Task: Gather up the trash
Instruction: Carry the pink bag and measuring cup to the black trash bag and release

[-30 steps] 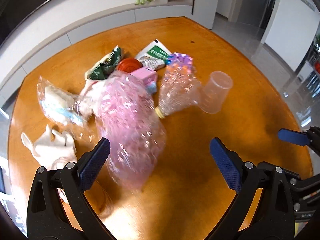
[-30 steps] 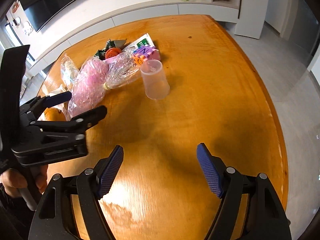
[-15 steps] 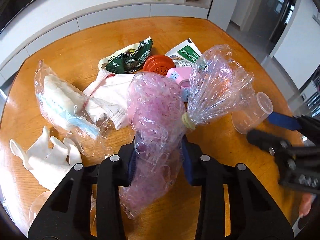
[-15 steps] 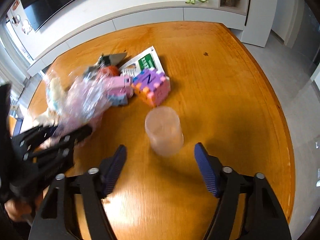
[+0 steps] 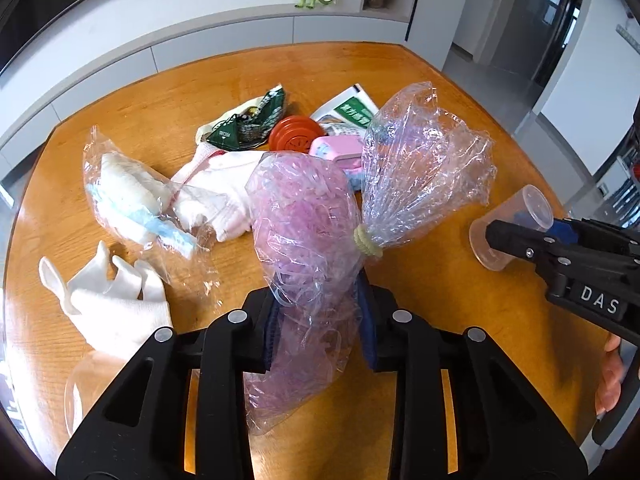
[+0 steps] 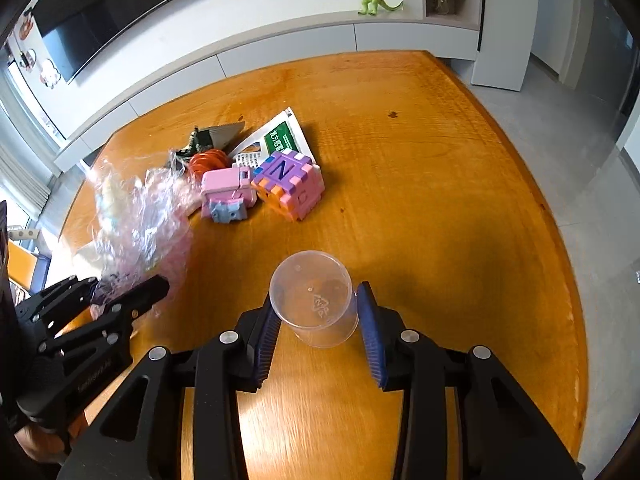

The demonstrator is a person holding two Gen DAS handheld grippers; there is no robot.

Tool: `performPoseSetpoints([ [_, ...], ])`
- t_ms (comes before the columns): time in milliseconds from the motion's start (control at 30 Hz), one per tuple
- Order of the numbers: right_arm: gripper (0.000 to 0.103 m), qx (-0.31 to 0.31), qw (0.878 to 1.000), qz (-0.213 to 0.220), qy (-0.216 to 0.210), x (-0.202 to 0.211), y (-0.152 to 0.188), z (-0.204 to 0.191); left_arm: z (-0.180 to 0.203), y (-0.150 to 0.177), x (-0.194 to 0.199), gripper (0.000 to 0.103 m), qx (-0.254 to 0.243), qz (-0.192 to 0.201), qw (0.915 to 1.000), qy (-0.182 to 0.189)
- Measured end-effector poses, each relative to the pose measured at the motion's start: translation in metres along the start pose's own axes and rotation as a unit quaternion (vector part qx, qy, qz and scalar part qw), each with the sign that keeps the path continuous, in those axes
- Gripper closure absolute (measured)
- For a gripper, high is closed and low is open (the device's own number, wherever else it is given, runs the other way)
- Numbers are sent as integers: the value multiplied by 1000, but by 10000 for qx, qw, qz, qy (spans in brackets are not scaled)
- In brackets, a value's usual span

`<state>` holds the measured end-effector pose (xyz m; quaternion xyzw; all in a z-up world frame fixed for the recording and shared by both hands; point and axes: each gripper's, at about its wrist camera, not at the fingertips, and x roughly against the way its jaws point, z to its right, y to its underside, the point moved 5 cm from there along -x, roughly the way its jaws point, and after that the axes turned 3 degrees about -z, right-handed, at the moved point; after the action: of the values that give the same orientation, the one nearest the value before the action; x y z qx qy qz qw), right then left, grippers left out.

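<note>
"DAS" on right gripper [image 5: 520, 236]; "N" on foam cube [image 6: 290, 184].

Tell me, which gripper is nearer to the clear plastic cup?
Right. The right gripper has the clear plastic cup between its closing jaws. The left gripper is off to the cup's side, closing on the pink plastic bag.

Pink bag [image 5: 308, 216], orange-brown table [image 5: 420, 80]
</note>
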<state>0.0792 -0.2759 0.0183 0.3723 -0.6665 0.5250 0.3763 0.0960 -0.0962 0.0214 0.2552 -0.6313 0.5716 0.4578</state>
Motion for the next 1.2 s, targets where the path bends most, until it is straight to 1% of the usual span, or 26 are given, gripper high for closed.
performPoseSetpoints([
  [233,63,-64,9998,146,-119,44,43,15,34,17,35,72,-228,192,9995,87],
  [433,63,-275,9992,267,-91,76,78,42,79,34,62,72,-529,334,9977,248],
  [700,63,-634,9975,322,40,108,127,85,150,57,70,72,-960,346,9932,567],
  [867,63,-944,9947,370,198,126,163,117,203,77,76,72,-1372,312,9866,827],
  [967,63,-1184,9915,401,357,140,188,141,241,91,79,72,-1679,283,9804,993],
  [1067,63,-1423,9875,423,519,151,214,163,274,104,79,72,-1887,218,9752,1137],
  [1200,63,-1790,9803,441,707,167,253,195,321,124,79,72,-2267,131,9651,1306],
])
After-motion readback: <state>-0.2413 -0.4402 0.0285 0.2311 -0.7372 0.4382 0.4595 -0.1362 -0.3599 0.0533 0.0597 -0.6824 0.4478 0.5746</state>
